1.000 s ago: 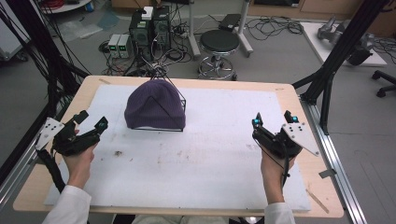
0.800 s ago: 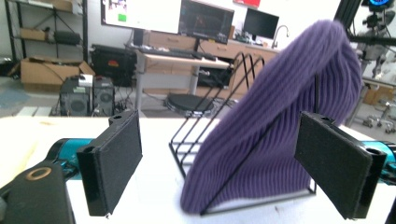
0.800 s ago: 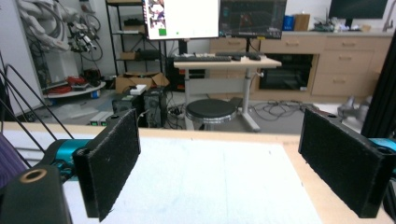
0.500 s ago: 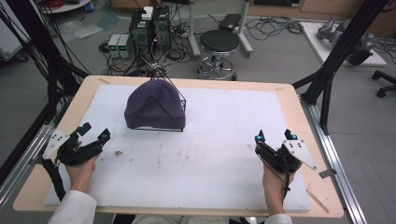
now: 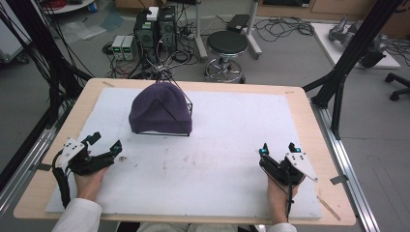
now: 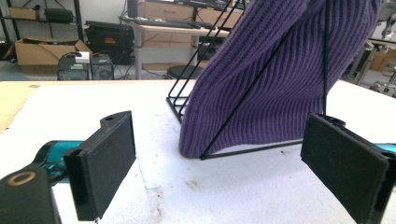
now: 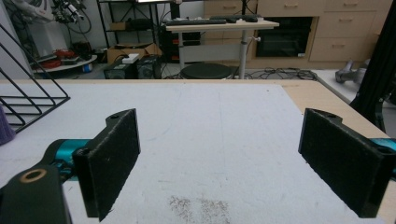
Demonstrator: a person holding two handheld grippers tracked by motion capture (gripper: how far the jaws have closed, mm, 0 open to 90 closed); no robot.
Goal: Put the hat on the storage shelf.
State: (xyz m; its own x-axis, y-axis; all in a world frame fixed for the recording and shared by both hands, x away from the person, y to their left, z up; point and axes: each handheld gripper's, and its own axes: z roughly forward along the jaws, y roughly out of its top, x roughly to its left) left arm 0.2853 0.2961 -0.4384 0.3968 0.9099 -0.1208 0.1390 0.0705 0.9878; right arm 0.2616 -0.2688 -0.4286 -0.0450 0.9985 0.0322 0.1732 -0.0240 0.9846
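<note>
A: Purple knit beanie (image 5: 160,112) sits draped over a black wire rack (image 5: 180,126), far-left part of the white mat (image 5: 232,159), well apart from both tools.

B: Tool states?

A: Left gripper (image 5: 107,145) jaws spread wide, empty, near the mat's left edge and angled toward the beanie. Right gripper (image 5: 278,147) jaws also wide apart, empty, near the right front of the mat.

B: Risks from here?

A: The rack looks light (judgement only). A pinch on the knit could catch a wire too, and dragging would tip or slide the whole rack. Ribbed fabric may snag on the wire corners. The left gripper view puts the beanie's lower hem (image 6: 243,140) between the pads (image 6: 105,165), some way beyond them.
</note>
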